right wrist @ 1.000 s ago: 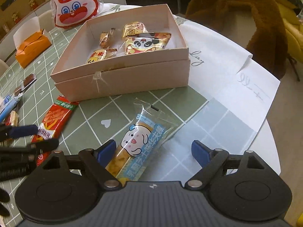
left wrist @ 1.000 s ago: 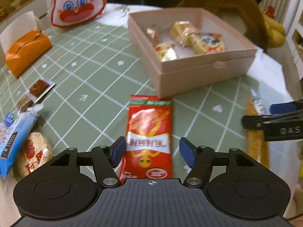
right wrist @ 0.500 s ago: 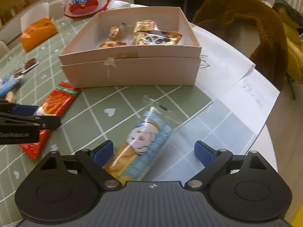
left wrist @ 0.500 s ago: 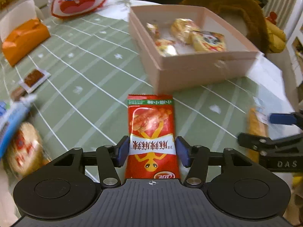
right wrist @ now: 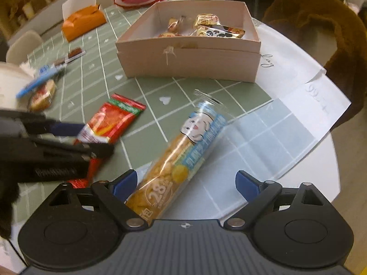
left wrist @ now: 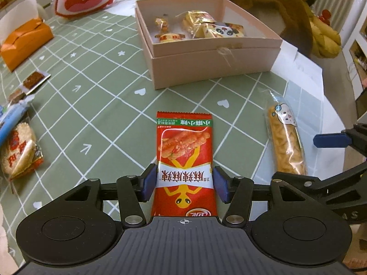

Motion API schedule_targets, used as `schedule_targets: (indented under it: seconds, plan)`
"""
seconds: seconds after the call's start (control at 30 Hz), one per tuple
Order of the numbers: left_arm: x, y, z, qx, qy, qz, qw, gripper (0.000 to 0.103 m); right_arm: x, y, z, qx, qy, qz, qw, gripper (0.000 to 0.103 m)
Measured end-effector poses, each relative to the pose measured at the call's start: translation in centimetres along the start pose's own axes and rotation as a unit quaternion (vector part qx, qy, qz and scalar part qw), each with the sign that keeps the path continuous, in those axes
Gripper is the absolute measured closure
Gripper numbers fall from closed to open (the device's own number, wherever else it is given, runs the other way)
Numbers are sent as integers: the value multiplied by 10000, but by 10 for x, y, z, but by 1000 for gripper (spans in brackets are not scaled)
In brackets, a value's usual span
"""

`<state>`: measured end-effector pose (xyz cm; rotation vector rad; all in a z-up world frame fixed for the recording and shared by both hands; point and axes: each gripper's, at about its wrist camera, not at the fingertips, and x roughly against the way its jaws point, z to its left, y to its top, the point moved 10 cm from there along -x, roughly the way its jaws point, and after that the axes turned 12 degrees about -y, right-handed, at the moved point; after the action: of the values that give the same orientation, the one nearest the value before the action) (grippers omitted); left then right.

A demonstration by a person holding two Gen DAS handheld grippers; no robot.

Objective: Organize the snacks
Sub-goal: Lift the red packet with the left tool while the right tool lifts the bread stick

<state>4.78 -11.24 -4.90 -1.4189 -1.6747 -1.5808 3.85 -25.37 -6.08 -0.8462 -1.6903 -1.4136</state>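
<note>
**Both grippers lined up on snacks, nothing lifted yet**

Red snack packet lies flat on the green checked tablecloth, near side of the pink box. Left gripper straddles its near half, pads against both edges. Jaws have just been closing on it, so it reads as gripped, probably for the box.

Long biscuit pack lies to the right, at an angle, partly on the white paper. Right gripper has been opening and stands wide around its near end; left pad about touching, right pad well clear, no hold.

Box already holds several wrapped snacks. More snacks sit far left.
</note>
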Motion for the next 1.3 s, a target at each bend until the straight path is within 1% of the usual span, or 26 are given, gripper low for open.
schedule_targets:
  seconds: [0.1, 0.27, 0.4, 0.6, 0.7, 0.73, 0.77, 0.8, 0.83, 0.87, 0.93, 1.1, 1.2, 1.27, 1.3]
  plan:
    - [2, 0, 2, 138, -87, -56, 9999, 43, -3, 0, -12, -78, -238, 16, 9997, 10]
    - [1, -1, 0, 90, -44, -65, 9999, 42, -12, 0, -21, -294, -257, 130, 9992, 9]
    - [1, -1, -1, 66, -16, -79, 9999, 42, -12, -1, -21, -365, -376, 23, 9986, 9]
    - [2, 0, 2, 289, -97, -65, 9995, 42, -14, 2, -23, -403, -573, -124, 9975, 11]
    - [2, 0, 2, 285, -86, -55, 9995, 42, -11, 4, -24, -462, -588, -186, 9970, 21]
    - [2, 0, 2, 273, -75, -51, 9996, 42, -10, 5, -24, -482, -566, -203, 9970, 28]
    - [2, 0, 1, 258, -62, -43, 9996, 42, -9, 6, -23, -499, -519, -220, 9972, 37]
    - [2, 0, 1, 244, -52, -38, 9997, 42, -7, 7, -22, -510, -459, -226, 9974, 42]
    - [1, 0, 1, 231, -39, -37, 9997, 42, -5, 8, -20, -515, -394, -223, 9976, 52]
    - [1, 0, 0, 216, -25, -41, 9998, 42, -4, 8, -19, -519, -337, -214, 9979, 59]
    - [1, 0, 0, 178, -1, -49, 9998, 42, -4, 9, -16, -509, -276, -202, 9981, 63]
    - [1, -2, -1, 106, 68, -114, 9999, 41, -1, 6, -15, -549, -169, -153, 9982, 66]
    - [4, -4, -1, 69, 220, -264, 9994, 49, 2, 4, -17, -588, -105, -136, 9981, 69]
    - [10, -4, -1, 217, 181, -416, 9987, 56, 7, 6, -21, -659, 1, -146, 9977, 75]
    - [17, -1, -3, 268, 90, -531, 9982, 57, 12, 11, -22, -693, 92, -176, 9974, 77]
